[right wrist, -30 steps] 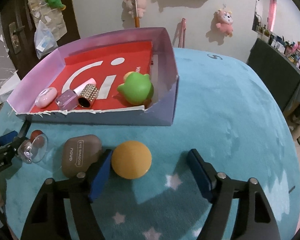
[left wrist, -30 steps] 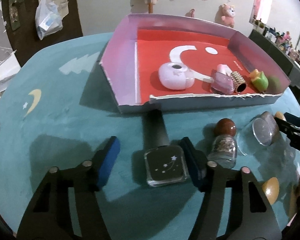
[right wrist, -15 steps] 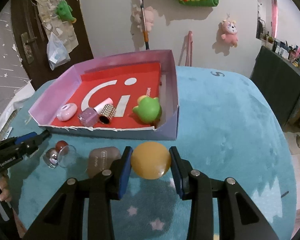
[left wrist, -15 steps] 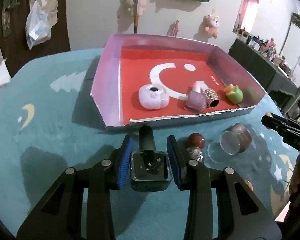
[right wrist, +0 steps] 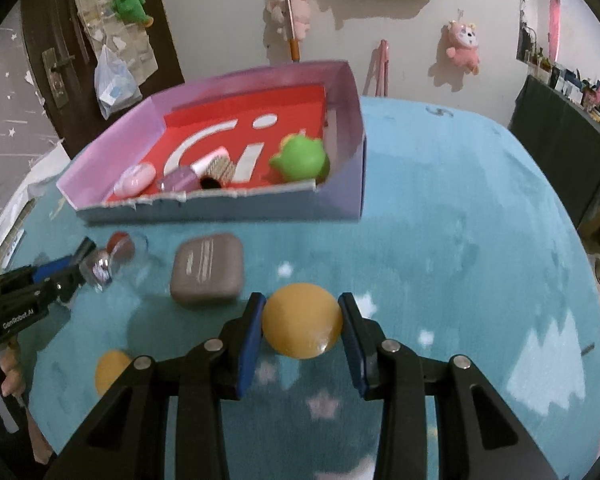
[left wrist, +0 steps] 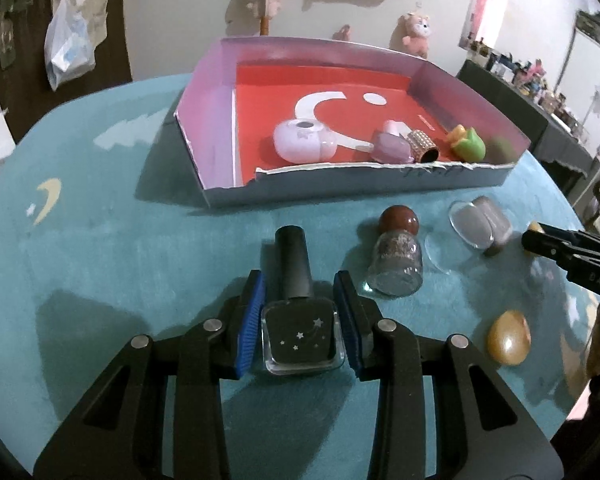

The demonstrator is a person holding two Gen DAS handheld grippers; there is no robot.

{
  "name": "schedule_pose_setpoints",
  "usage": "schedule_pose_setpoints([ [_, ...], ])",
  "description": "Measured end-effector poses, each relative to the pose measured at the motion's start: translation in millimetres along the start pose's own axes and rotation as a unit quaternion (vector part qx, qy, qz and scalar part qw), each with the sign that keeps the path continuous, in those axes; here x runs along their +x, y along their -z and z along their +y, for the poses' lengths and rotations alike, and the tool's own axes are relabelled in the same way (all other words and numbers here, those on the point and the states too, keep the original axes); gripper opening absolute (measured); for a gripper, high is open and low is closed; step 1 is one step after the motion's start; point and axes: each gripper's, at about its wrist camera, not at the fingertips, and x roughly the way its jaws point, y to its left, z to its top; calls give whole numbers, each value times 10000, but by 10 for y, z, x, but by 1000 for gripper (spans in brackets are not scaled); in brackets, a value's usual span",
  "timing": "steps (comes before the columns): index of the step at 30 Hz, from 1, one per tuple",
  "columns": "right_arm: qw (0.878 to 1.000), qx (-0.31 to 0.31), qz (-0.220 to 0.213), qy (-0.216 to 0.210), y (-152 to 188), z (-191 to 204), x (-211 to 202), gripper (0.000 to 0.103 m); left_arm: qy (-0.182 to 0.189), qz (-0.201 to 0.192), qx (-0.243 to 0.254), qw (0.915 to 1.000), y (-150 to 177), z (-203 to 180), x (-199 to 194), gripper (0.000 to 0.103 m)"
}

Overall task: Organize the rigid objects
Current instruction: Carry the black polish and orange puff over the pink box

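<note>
Clamping a dark nail-polish bottle (left wrist: 302, 338), left tongs (left wrist: 302, 312) mirror right tongs (right wrist: 302, 322) pinching a yellow ball (right wrist: 302, 326).

Yellow egg (right wrist: 110, 372) partly hidden behind the right claw (right wrist: 302, 332)

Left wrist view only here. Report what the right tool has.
Observer: The right tool is shut on a yellow ball.
Operator: Tell me what lies next to it.
Observer: A brown case lies flat to the ball's left, not touching it, printed lid up.
</note>
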Motion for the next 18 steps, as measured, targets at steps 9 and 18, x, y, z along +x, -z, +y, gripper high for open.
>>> schedule_pose_setpoints([
  [9,9998,-189,-89,17,122,86,-42,60,-104,-85,-16,9999,56,3,-60,59],
  [18,9995,-109,-210,202,168,22,-106,60,-148,-49,-54,9999,124,41,-88,59],
])
